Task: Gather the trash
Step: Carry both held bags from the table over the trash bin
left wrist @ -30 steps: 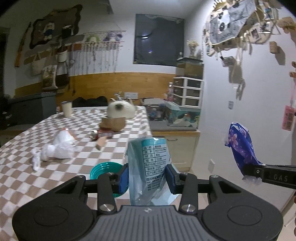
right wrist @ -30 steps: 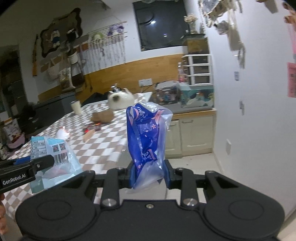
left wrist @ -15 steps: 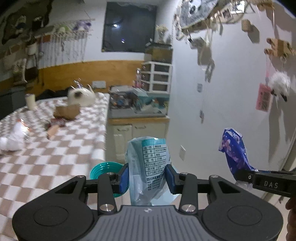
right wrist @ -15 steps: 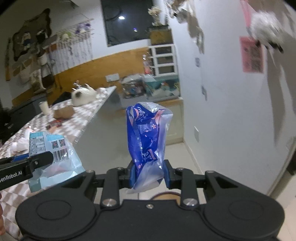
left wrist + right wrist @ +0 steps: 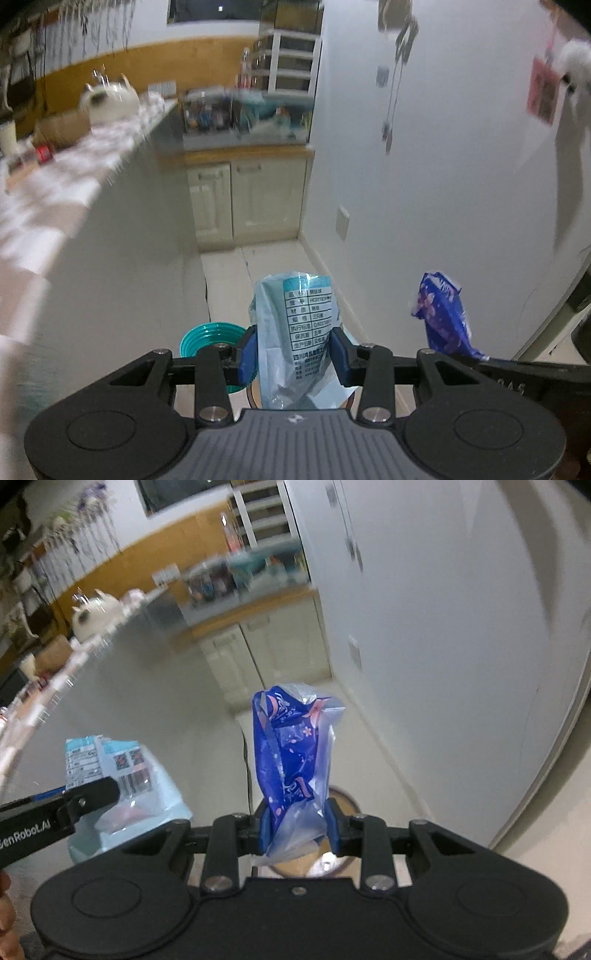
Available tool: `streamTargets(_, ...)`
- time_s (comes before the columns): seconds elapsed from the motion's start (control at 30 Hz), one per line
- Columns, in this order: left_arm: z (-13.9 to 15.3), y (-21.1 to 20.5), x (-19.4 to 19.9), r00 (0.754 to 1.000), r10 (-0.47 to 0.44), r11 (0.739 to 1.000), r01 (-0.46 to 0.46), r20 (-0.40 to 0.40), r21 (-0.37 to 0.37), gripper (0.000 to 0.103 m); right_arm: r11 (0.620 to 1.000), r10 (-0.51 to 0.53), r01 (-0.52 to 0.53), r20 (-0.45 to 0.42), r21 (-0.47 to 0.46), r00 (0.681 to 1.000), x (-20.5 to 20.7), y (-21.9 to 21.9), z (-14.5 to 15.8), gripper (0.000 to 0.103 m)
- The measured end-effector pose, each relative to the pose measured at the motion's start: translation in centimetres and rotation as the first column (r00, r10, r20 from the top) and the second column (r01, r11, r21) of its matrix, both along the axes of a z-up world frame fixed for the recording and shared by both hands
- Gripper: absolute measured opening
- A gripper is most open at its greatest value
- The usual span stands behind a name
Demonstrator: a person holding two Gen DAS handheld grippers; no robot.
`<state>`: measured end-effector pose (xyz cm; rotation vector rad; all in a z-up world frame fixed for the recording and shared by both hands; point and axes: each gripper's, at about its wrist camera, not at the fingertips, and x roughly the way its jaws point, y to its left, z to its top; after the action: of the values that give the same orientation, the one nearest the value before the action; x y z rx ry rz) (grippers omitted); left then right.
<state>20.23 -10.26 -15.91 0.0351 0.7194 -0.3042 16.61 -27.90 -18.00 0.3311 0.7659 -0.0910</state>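
My left gripper [image 5: 293, 356] is shut on a light-blue plastic packet [image 5: 295, 328] with a printed label, held upright over the floor. The packet also shows in the right wrist view [image 5: 122, 775]. My right gripper [image 5: 297, 829] is shut on a dark blue flowered wrapper [image 5: 291, 753], which also shows at the right of the left wrist view [image 5: 441, 319]. A round brown-rimmed bin [image 5: 332, 856] lies on the floor right below the right gripper, mostly hidden by it.
A teal round basin [image 5: 207, 338] sits on the floor below the left gripper. The table's side [image 5: 110, 258] rises on the left, a white wall [image 5: 443, 184] on the right. Cream cabinets [image 5: 243, 199] stand at the far end of the narrow floor.
Both grippers have swung right and tilted down, away from the checked table top toward the floor between table and wall. Both still hold their wrappers. The brown-rimmed bin has come into view.
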Motion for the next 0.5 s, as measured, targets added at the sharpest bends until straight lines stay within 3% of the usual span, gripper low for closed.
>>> streamTargets(0.27,-7.6,-0.6,4.3,0.994,0.006,1.0,-0.006,-0.113,-0.003,0.042,0.994,-0.022,0.033,-0.112,0.105,0.993,4.1,0.0,-7.8,0.03)
streamTargets(0.5,-14.4,0.0,7.8,0.974,0.049,0.999,-0.047,-0.223,0.015,0.042,0.987,-0.058,0.093,-0.244,0.134,0.968,6.9,0.3,-15.0,0.03)
